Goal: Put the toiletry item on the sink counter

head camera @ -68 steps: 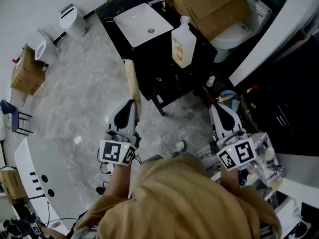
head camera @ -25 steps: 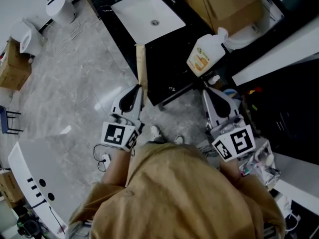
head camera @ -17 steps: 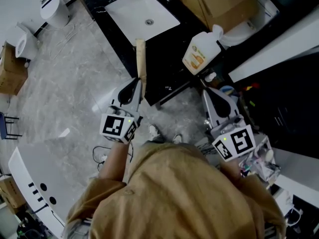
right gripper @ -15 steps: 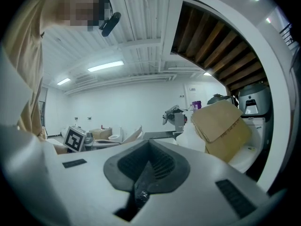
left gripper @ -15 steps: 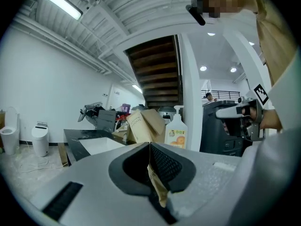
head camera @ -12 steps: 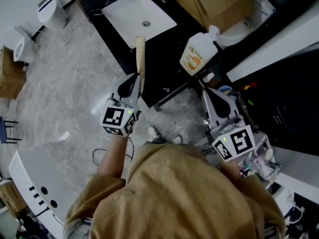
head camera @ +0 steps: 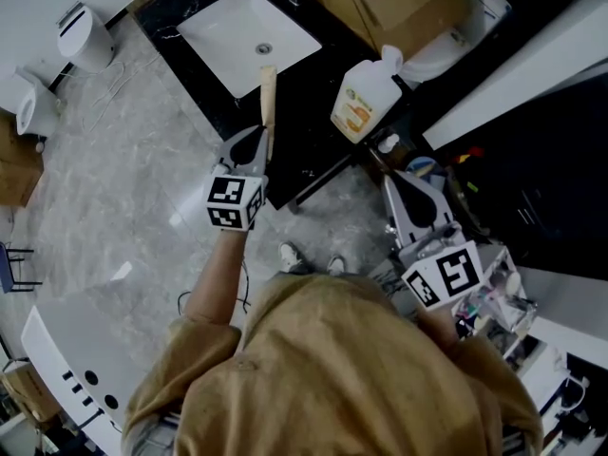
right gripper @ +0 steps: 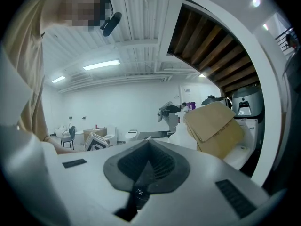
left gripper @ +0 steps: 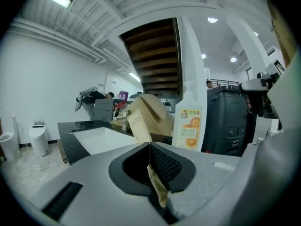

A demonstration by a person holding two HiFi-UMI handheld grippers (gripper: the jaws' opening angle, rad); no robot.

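A slim tan paper packet [head camera: 267, 98] sticks out of my left gripper [head camera: 255, 141], which is shut on its near end. The packet's far tip reaches over the black sink counter [head camera: 304, 112], close to the white basin [head camera: 245, 36]. In the left gripper view the packet [left gripper: 140, 126] rises from between the shut jaws of the left gripper [left gripper: 149, 147], with the basin [left gripper: 101, 140] behind it. My right gripper [head camera: 391, 180] is shut with nothing in it, off the counter's near right corner. The right gripper view shows the right gripper [right gripper: 148, 147] with its jaws pressed together.
A white bottle with an orange label [head camera: 366, 98] stands on the counter's right side. Behind it lie a cardboard box [head camera: 399, 3] and a white toilet [head camera: 446, 46]. More white toilets [head camera: 81, 36] stand on the grey marble floor at left.
My left gripper has moved forward toward the counter with the packet, whose tip now reaches beside the basin. The right gripper has stayed about where it was.
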